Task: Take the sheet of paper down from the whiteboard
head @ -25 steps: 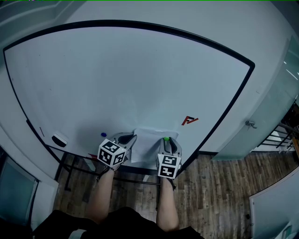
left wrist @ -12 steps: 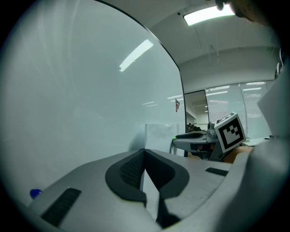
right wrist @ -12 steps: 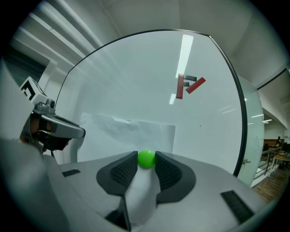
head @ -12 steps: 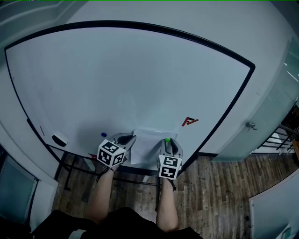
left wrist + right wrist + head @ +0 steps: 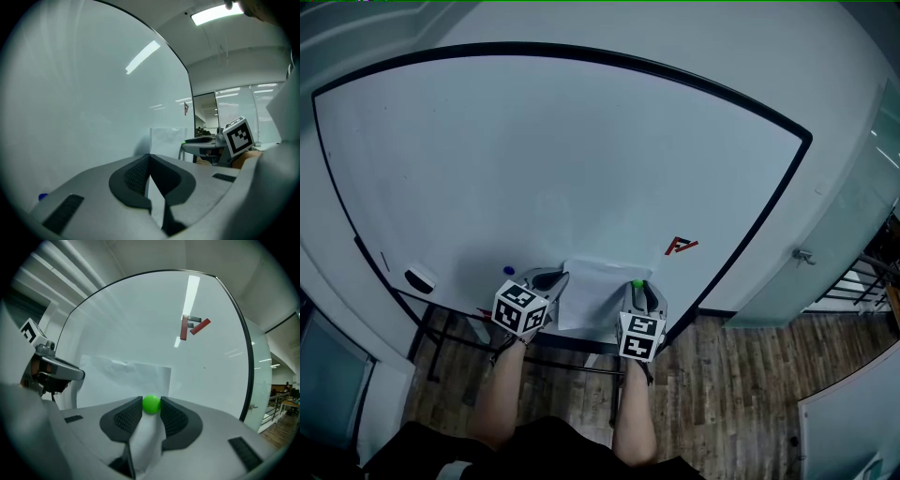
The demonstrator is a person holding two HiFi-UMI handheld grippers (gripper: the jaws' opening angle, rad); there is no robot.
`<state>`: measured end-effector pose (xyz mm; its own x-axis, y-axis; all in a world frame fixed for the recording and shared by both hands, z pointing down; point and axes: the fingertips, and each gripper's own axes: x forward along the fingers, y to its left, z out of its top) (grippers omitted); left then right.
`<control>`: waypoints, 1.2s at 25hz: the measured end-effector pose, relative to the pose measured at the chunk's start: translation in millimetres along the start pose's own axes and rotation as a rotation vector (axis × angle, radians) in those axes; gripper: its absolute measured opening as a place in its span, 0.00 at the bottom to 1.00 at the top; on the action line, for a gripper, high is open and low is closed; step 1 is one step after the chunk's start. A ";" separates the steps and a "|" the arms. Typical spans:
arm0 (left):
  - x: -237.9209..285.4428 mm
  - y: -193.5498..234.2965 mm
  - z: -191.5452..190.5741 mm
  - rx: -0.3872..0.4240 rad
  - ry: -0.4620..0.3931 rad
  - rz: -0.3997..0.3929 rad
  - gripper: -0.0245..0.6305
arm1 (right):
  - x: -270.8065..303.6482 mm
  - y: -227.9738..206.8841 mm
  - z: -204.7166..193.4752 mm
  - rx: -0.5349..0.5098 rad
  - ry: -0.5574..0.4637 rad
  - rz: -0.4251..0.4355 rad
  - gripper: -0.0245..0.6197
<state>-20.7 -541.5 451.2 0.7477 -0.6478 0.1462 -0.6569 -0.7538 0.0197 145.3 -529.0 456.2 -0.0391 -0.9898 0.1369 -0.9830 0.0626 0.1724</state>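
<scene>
A white sheet of paper (image 5: 595, 292) hangs low on the whiteboard (image 5: 562, 159); it also shows in the left gripper view (image 5: 166, 139) and the right gripper view (image 5: 126, 376). My left gripper (image 5: 563, 278) (image 5: 149, 155) is shut, its tips pinching the sheet's left edge. My right gripper (image 5: 637, 285) (image 5: 151, 406) is at the sheet's right side, shut on a round green magnet (image 5: 636, 281) (image 5: 151, 404) that sits against the paper. Both grippers point almost level at the board.
Red and dark magnetic strips (image 5: 681, 245) (image 5: 192, 326) stick to the board up and right of the sheet. A blue magnet (image 5: 508, 270) and an eraser (image 5: 419, 279) sit at the lower left. A glass partition (image 5: 825, 272) stands to the right, above the wooden floor (image 5: 741, 394).
</scene>
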 end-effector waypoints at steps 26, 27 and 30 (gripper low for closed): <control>-42.1 38.9 -11.9 -0.030 0.008 0.141 0.07 | 1.6 2.9 -3.6 -0.030 0.003 -0.035 0.25; -43.6 38.5 -13.0 -0.031 0.010 0.140 0.07 | 1.5 3.8 -3.9 -0.032 0.004 -0.033 0.25; -47.8 36.8 -15.6 -0.033 0.013 0.134 0.07 | 0.9 7.2 -7.8 -0.027 0.022 -0.013 0.29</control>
<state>-82.2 -536.6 460.3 0.6519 -0.7406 0.1627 -0.7537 -0.6564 0.0316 139.6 -528.4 465.2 -0.0222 -0.9875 0.1559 -0.9782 0.0536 0.2005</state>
